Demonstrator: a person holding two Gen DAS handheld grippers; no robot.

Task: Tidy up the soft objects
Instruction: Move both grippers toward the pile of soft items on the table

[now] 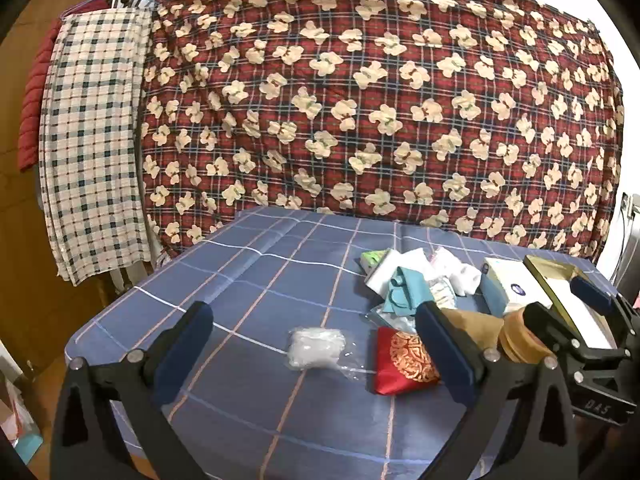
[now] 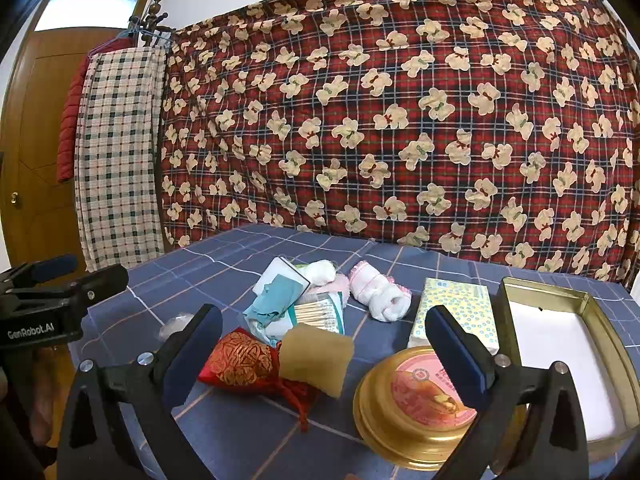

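While both grippers gape, pouch [image 2: 240, 360] touches sponge [image 2: 316, 360] — mid-table.

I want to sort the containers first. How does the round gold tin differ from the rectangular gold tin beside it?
The round gold tin is closed by a lid with a pink printed label; the rectangular gold tin is open, showing a white inside. The round tin is low and disc-shaped and looks smaller; the rectangular tin has straight upright walls and looks larger. The round one sits nearer the camera. Both are gold metal and rest on the blue checked cloth.

Both grippers' fingers [image 1: 188, 340] [image 2: 460, 356] wide apart
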